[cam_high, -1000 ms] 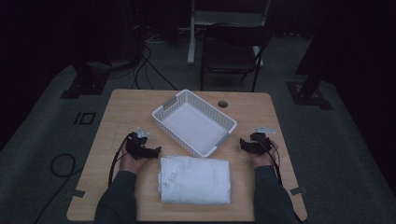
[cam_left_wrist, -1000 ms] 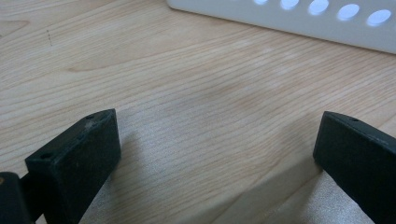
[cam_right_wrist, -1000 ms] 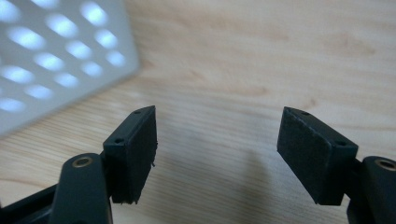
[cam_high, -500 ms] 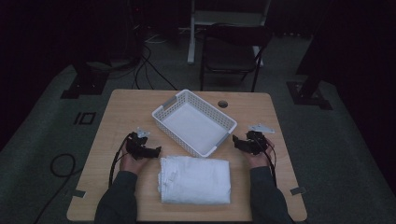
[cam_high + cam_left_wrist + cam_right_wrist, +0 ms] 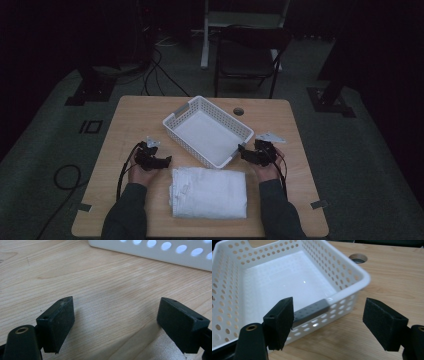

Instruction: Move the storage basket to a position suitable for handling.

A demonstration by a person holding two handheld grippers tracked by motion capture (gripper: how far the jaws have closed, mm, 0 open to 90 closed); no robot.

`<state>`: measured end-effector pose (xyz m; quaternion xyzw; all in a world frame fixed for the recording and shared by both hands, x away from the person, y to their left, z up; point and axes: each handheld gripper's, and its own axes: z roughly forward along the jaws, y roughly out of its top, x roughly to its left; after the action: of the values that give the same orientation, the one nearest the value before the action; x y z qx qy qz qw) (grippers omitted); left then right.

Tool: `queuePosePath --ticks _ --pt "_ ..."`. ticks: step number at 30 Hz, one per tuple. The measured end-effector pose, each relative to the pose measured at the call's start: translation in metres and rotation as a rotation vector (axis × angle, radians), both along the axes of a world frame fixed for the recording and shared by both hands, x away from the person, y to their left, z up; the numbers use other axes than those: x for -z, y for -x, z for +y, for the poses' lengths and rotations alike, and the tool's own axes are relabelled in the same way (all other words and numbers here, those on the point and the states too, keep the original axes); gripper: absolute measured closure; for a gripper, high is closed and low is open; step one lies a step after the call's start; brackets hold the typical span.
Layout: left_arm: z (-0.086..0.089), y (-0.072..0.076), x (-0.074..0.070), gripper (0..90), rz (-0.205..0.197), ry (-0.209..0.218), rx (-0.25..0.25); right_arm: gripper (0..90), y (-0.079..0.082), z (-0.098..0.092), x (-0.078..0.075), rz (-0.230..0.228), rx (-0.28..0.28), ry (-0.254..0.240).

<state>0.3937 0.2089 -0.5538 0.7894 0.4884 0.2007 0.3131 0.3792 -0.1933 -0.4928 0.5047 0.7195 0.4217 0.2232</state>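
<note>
White basket [image 5: 207, 131] sat empty mid-table, angled, with a folded towel [image 5: 209, 192] lying just in front of it near the person's edge. 2 grippers flanked that towel. At the left, the left gripper [image 5: 161, 162] rested low over bare wood, jaws apart with nothing between them, though they had just been closing a little. At the right, the right gripper [image 5: 243, 152] hovered beside the basket's near corner, jaws wide, nothing held, and they had just been opening. Its own view showed the basket's grey handle [image 5: 312, 310] straight ahead, untouched.
</note>
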Motion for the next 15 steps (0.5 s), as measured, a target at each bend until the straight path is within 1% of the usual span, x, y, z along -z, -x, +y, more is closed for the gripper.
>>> queuePosePath --ticks 2,3,4,6,8,9,10,11,12,13,14,15 --pt "0.0 0.0 0.0 16.5 0.001 0.0 0.0 24.7 0.0 0.004 0.001 0.004 -0.009 -0.002" --pt "0.001 0.001 -0.002 20.0 0.001 0.002 -0.001 24.7 0.0 0.006 0.001 0.003 -0.009 -0.004" --pt "0.001 0.001 -0.002 21.4 0.001 0.002 -0.001 24.7 0.0 0.006 0.001 0.003 -0.006 -0.006" --pt "0.002 0.001 -0.003 22.2 0.006 0.003 0.0 24.0 0.0 0.007 0.001 0.009 -0.014 -0.015" --pt "0.002 0.003 -0.004 23.5 -0.001 0.001 0.001 23.3 0.0 0.009 0.002 0.009 -0.014 -0.019" --pt "0.002 0.004 -0.008 23.5 -0.015 0.006 0.004 22.7 0.0 0.01 0.002 0.009 -0.016 -0.016" --pt "0.002 0.004 -0.008 23.5 -0.015 0.006 0.004 22.5 0.001 0.011 0.002 0.012 -0.016 -0.014" --pt "0.002 0.007 -0.012 23.5 -0.038 0.015 0.004 21.8 0.001 0.013 0.002 0.011 -0.017 -0.009" --pt "0.001 0.008 -0.014 23.5 -0.049 0.017 0.006 21.3 0.001 0.014 0.002 0.012 -0.018 -0.007" --pt "0.001 0.008 -0.014 23.5 -0.049 0.017 0.006 21.3 0.001 0.014 0.002 0.012 -0.018 -0.007" --pt "0.001 0.01 -0.017 23.5 -0.063 0.023 0.005 21.1 0.002 0.016 0.003 0.016 -0.026 -0.007" --pt "0.001 0.01 -0.017 23.5 -0.063 0.023 0.005 21.1 0.002 0.016 0.003 0.016 -0.026 -0.007"
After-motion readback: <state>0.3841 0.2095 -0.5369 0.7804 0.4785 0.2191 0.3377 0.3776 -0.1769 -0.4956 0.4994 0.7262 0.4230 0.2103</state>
